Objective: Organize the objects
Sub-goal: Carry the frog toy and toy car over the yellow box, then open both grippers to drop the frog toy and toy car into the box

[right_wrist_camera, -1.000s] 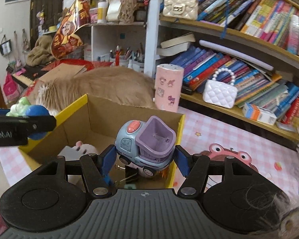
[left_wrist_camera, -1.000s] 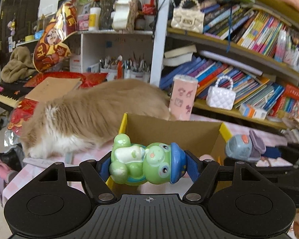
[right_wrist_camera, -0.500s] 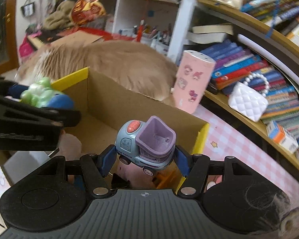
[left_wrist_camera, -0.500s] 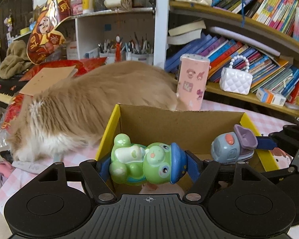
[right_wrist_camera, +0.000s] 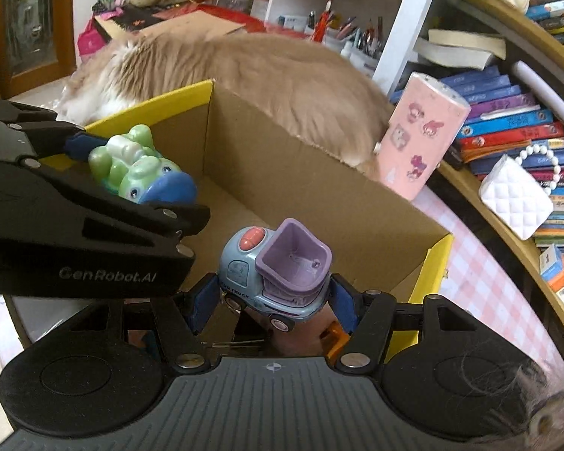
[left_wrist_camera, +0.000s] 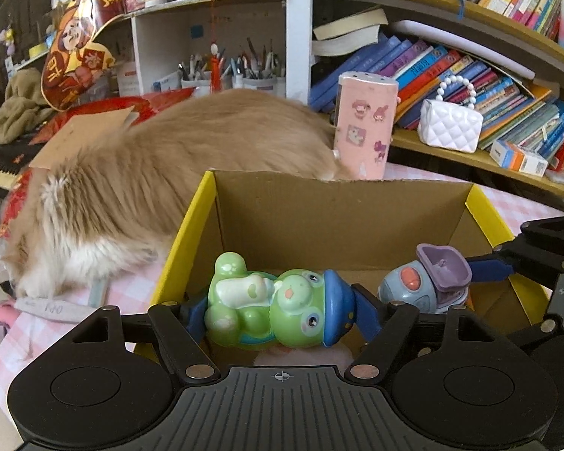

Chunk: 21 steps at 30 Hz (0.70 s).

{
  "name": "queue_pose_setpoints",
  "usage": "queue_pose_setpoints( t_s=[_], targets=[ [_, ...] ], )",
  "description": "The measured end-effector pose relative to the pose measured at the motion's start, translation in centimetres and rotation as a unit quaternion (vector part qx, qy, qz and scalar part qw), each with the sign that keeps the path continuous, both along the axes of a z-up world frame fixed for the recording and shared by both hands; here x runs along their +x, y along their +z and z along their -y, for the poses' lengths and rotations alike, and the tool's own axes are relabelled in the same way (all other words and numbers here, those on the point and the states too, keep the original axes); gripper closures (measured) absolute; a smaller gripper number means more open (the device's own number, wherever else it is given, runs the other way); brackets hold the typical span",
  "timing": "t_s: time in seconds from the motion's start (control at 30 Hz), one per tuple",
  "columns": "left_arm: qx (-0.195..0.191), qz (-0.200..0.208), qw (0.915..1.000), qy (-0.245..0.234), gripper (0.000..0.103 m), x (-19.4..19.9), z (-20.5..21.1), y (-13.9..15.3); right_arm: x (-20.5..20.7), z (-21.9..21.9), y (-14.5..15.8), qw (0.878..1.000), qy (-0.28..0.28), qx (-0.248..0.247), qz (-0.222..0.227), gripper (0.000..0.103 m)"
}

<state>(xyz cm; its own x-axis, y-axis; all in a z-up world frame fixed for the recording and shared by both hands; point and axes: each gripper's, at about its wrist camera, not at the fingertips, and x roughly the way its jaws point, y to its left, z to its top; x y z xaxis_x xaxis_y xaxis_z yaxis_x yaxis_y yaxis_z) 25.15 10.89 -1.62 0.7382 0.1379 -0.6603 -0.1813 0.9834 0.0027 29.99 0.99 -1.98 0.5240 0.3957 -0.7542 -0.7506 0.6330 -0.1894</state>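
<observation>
Bookshelves [left_wrist_camera: 481, 75] crammed with bright spines rise behind the cardboard box [left_wrist_camera: 338, 218], and everything else sits around that box; behind its far wall a big ginger cat [left_wrist_camera: 176, 173] lies stretched across the pink checked table [right_wrist_camera: 481, 274], and just beyond the box's far right corner stands a pink sticker-covered container [left_wrist_camera: 364, 127], with a white quilted purse [left_wrist_camera: 449, 129] further off on the shelf.

Both toys hang over the box's open mouth. The left gripper [left_wrist_camera: 278, 310] has the green frog toy [left_wrist_camera: 278, 306] lying sideways between its blue pads, over the near left part of the box; its jaws are opening, and the frog looks barely held, close to slipping free. The right gripper [right_wrist_camera: 272, 293] is pinching the blue and purple toy truck [right_wrist_camera: 274, 270] by its sides, over the near right part of the box, bucket upward.

To my eye the step in hand is the drop. Done well, each toy would go low into the box before release, clear of the yellow rim [left_wrist_camera: 191, 233]; the jaws should spread fully so nothing snags; the two grippers sit close together, so letting go one at a time would avoid a knock; keep well away from the cat.
</observation>
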Motion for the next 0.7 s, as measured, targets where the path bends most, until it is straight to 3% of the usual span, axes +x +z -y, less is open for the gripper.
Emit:
queue_pose_setpoints(
  t_s=[0.27,0.4,0.7],
  targets=[
    [-0.006,0.013,0.9999,-0.007,0.021,-0.5,-0.1,0.5,-0.2,0.0,0.0,1.000,0.001,-0.007,0.004,0.041],
    [-0.004,0.031,0.9995,-0.010,0.014,-1.3,0.1,1.3,-0.6,0.4,0.5,1.000,-0.013,0.010,0.026,0.027],
    [-0.017,0.085,0.9960,-0.024,0.009,-5.0,0.3,4.4,-3.6,2.6,2.7,0.994,-0.070,0.055,0.060,0.027]
  ],
)
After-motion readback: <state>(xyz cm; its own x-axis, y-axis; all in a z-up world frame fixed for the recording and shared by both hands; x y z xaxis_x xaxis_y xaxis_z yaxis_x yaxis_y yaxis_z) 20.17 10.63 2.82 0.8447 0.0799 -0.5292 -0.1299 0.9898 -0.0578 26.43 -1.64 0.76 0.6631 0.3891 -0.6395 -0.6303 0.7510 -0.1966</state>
